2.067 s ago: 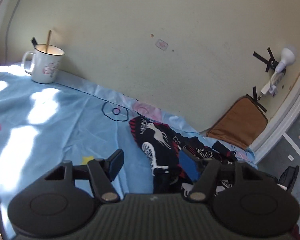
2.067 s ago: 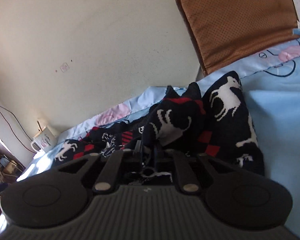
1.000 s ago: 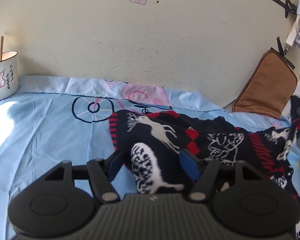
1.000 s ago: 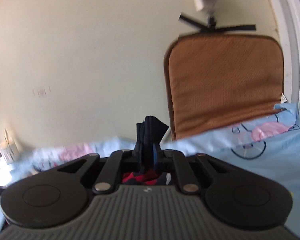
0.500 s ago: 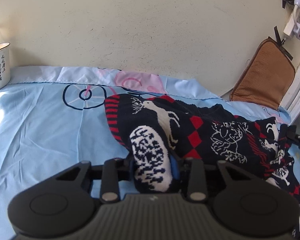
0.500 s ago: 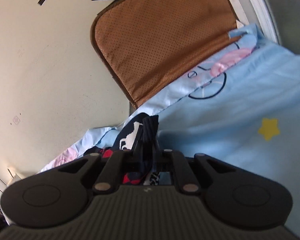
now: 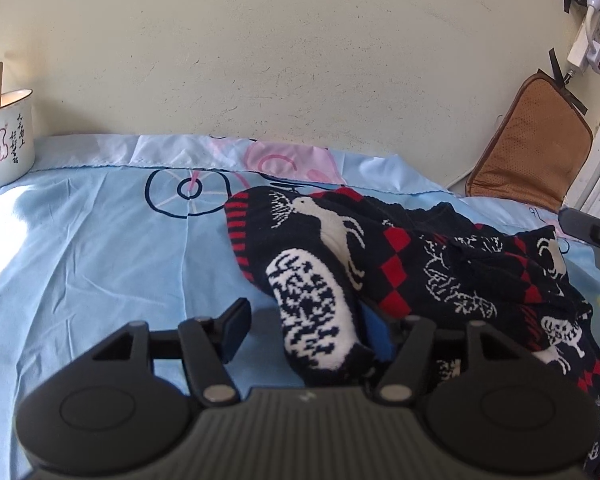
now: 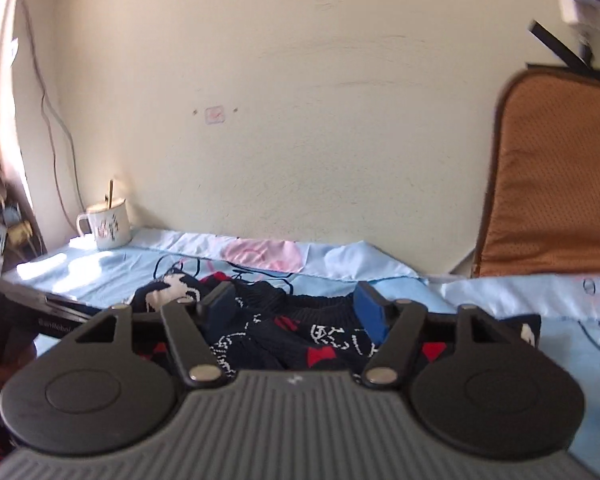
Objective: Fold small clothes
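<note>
Sweater lies left–right on the sheet; both tongs just opened, neither gripping.

I see the sweater (image 7: 420,264) on the blue sheet (image 7: 100,260), its sleeve end loose between the half-open left tongs (image 7: 306,330). My right tongs (image 8: 296,312) gape wide over its right end, pads clear.

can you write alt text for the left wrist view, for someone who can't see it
The left gripper, its jaws just opened, straddles a folded end of a black, red and white reindeer-pattern sweater lying on a light blue printed sheet. A white mug stands far left by the cream wall, and a brown cushion leans at far right.
</note>
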A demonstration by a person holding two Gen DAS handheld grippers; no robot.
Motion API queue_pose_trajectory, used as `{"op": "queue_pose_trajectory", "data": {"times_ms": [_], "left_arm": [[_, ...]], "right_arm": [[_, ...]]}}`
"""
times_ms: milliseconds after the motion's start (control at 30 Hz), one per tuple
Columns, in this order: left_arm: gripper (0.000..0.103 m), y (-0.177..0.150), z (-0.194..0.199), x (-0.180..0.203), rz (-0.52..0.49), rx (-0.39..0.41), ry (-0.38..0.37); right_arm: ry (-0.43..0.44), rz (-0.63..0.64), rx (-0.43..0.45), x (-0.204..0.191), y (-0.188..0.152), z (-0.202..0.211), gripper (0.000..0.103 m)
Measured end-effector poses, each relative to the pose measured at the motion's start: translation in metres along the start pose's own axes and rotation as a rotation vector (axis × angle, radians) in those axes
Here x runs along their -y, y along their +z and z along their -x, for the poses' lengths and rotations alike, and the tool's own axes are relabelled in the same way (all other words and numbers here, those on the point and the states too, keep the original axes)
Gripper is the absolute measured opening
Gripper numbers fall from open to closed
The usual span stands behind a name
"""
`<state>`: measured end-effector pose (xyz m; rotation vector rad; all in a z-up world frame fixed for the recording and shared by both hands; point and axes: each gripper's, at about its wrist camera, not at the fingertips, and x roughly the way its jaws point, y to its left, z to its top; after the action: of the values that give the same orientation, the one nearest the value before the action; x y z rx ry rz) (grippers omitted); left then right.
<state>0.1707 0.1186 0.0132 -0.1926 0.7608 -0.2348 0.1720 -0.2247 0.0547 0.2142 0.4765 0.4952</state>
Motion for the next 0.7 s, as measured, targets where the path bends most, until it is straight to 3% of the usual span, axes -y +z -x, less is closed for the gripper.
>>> {"op": "queue_pose_trajectory", "data": {"times_ms": [67,100,133,167,200,233,300,367,433,533,600,700], "left_arm": [[0.059,0.001,-0.001,-0.003,0.014,-0.009,-0.020],[0.059,0.001,-0.001,-0.004,0.014,-0.010,-0.023],[0.058,0.000,-0.001,-0.003,0.010,-0.010,-0.020],[0.058,0.000,-0.002,-0.003,0.003,-0.011,-0.012],[0.058,-0.001,-0.003,-0.001,-0.011,-0.008,-0.002],[0.058,-0.002,-0.003,0.001,-0.030,-0.003,0.010],[0.062,-0.005,-0.006,0.010,-0.097,0.014,0.054],[0.074,-0.008,-0.009,0.020,-0.154,0.026,0.122],[0.089,-0.006,-0.012,0.016,-0.126,0.005,0.148],[0.089,-0.008,0.004,0.009,-0.082,-0.022,0.143],[0.089,-0.020,0.030,0.010,-0.077,-0.011,0.120],[0.089,-0.048,0.072,0.020,-0.099,0.013,0.095]], "right_arm": [[-0.005,-0.104,-0.005,0.015,-0.001,0.010,0.069],[0.001,-0.140,-0.009,0.020,-0.002,0.012,0.064],[0.003,-0.154,-0.022,0.022,-0.004,0.011,0.057],[-0.009,-0.130,-0.074,0.018,-0.007,0.002,0.036],[-0.048,-0.076,-0.159,0.012,-0.015,-0.011,0.024],[-0.094,-0.025,-0.258,0.007,-0.028,-0.026,0.024],[-0.134,0.085,-0.209,-0.006,-0.047,-0.036,0.025],[-0.150,0.070,-0.228,-0.010,-0.043,-0.035,0.026],[-0.146,0.041,-0.222,-0.008,-0.044,-0.033,0.026],[-0.140,-0.032,-0.198,-0.006,-0.039,-0.003,0.027],[-0.136,-0.032,-0.153,-0.006,-0.040,0.032,0.035],[-0.133,-0.033,-0.141,-0.008,-0.053,0.080,0.038]]}}
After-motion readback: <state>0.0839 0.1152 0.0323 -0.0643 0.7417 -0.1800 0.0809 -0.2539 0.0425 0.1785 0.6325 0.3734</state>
